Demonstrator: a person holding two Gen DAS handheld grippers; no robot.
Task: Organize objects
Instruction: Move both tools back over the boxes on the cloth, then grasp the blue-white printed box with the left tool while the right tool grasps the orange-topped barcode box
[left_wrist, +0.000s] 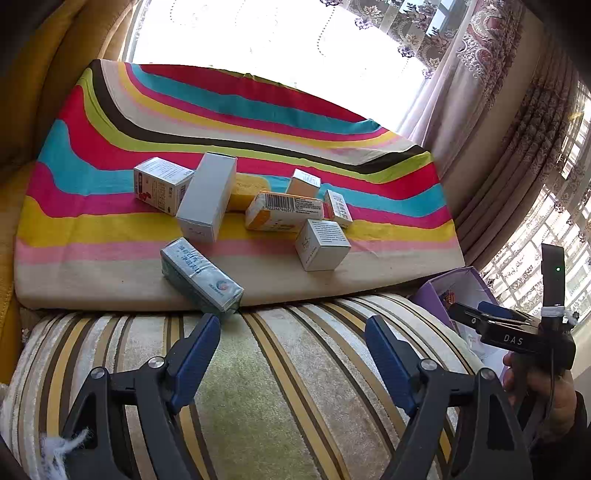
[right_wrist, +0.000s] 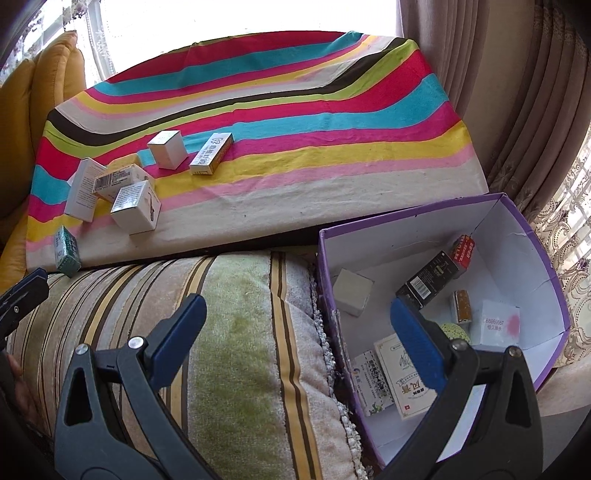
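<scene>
- Hovering over the striped sofa cushion (left_wrist: 280, 387), the left gripper (left_wrist: 291, 328) is holding nothing, blue fingers (left_wrist: 197, 354) spread wide apart
- right gripper (right_wrist: 295, 317) is doing the same thing: fingers wide open, empty, one blue pad (right_wrist: 415, 343) hanging over the rim of the purple box (right_wrist: 524, 221)
- the other gripper's black body is showing at the right of the left view with "DAS" printed on it and a small green light glowing above
- a bunch of small cartons is sitting on the rainbow-striped board (left_wrist: 110, 266) past the cushion: a teal-and-silver carton (left_wrist: 201, 277) lying right at the near edge just ahead of the left fingers, a tall white box (left_wrist: 207, 197) leaning over something yellow, an orange-and-white carton (left_wrist: 284, 212) showing a barcode, and a white cube box (left_wrist: 322, 244) near it
- from the right view, a yellow-edged carton (right_wrist: 211, 154) with Chinese characters is lying apart from the cluster, next to another white cube (right_wrist: 168, 149); can't read the characters properly
- inside the purple box (white interior) several items are already lying around: a black carton (right_wrist: 430, 278) leaning on a red one (right_wrist: 463, 251), a plain white cube (right_wrist: 352, 291), a white box (right_wrist: 496, 323) reading "68669567", plus a couple of flat cartons with Chinese print near the front
- purple box is sitting just beside the cushion, to the right, in front of the curtains (right_wrist: 517, 92)
</scene>
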